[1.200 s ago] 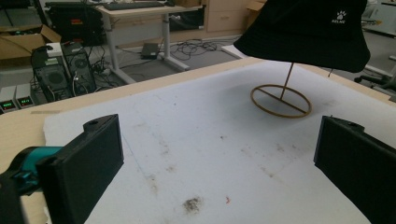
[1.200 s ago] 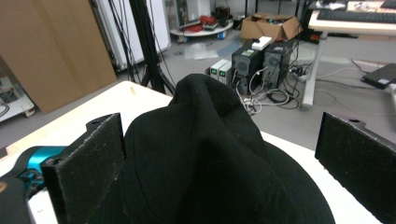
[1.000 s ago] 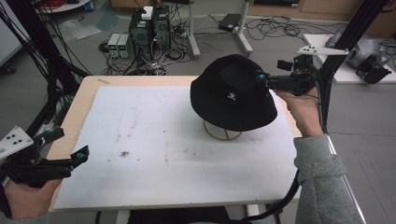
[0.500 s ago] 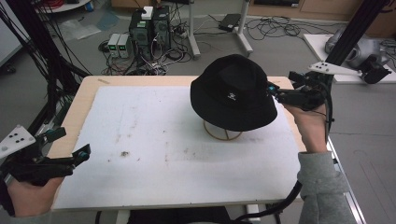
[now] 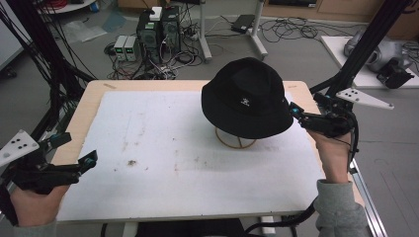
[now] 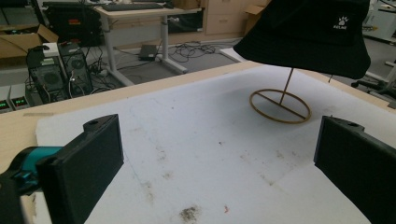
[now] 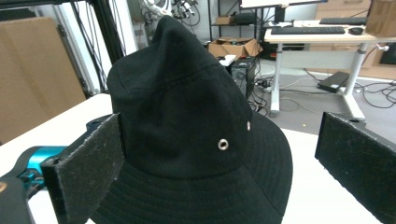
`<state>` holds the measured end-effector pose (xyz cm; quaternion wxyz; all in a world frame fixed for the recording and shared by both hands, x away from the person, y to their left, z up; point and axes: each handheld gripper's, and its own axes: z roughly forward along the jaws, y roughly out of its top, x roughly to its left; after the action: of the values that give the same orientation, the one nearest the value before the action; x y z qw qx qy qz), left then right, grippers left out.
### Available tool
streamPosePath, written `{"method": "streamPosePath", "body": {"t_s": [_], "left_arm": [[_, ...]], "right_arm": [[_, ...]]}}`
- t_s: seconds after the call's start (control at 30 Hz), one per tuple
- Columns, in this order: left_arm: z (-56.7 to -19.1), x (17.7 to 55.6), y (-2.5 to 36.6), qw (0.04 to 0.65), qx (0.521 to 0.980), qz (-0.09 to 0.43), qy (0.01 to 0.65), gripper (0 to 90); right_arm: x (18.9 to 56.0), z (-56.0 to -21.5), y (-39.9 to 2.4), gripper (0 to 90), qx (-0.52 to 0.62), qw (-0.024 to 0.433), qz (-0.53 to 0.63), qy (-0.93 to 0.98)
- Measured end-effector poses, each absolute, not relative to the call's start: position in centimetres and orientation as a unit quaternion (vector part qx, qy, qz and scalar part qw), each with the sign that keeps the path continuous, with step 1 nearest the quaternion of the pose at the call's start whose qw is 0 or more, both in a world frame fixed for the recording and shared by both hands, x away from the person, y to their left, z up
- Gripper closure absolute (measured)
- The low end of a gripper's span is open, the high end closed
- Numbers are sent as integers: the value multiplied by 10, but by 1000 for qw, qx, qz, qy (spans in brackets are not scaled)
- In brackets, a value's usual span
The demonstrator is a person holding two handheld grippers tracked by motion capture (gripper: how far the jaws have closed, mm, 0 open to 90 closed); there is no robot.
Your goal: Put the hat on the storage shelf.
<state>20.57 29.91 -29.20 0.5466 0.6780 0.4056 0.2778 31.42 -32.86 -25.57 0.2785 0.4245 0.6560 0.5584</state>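
Note:
A black bucket hat (image 5: pixel 244 98) with a small white logo sits on a thin wooden stand whose ring base (image 5: pixel 236 140) rests on the white mat (image 5: pixel 163 148). My right gripper (image 5: pixel 306 106) is held open at the hat's right side, just off the brim. In the right gripper view the hat (image 7: pixel 187 126) stands close in front of my right gripper (image 7: pixel 219 158), between the lines of its jaws and untouched. My left gripper (image 5: pixel 76 149) hovers open at the table's front left corner, far from the hat. In the left gripper view my left gripper (image 6: pixel 217 158) has nothing in it, with the hat (image 6: pixel 308 37) and ring base (image 6: pixel 280 106) beyond.
The mat covers most of a wooden table (image 5: pixel 94 96) and carries dirt stains (image 5: pixel 132 162). Black frame poles (image 5: pixel 368 39) rise at the right, and cables hang along the left. Computer towers (image 5: pixel 158 29) and cables lie on the floor behind the table.
My right gripper has drawn back from the hat's upper right side toward the person and slightly outward. The hat and my left gripper have barely moved.

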Motion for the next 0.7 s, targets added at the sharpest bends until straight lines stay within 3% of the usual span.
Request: {"method": "streamPosePath", "body": {"t_s": [0.13,0.7], "left_arm": [[-292,206,299,547,672,283,410,17],[-292,204,298,556,656,294,417,17]], "right_arm": [[306,-263,-330,10,421,293,561,649],[292,-287,-337,10,419,272,565,657]]}}
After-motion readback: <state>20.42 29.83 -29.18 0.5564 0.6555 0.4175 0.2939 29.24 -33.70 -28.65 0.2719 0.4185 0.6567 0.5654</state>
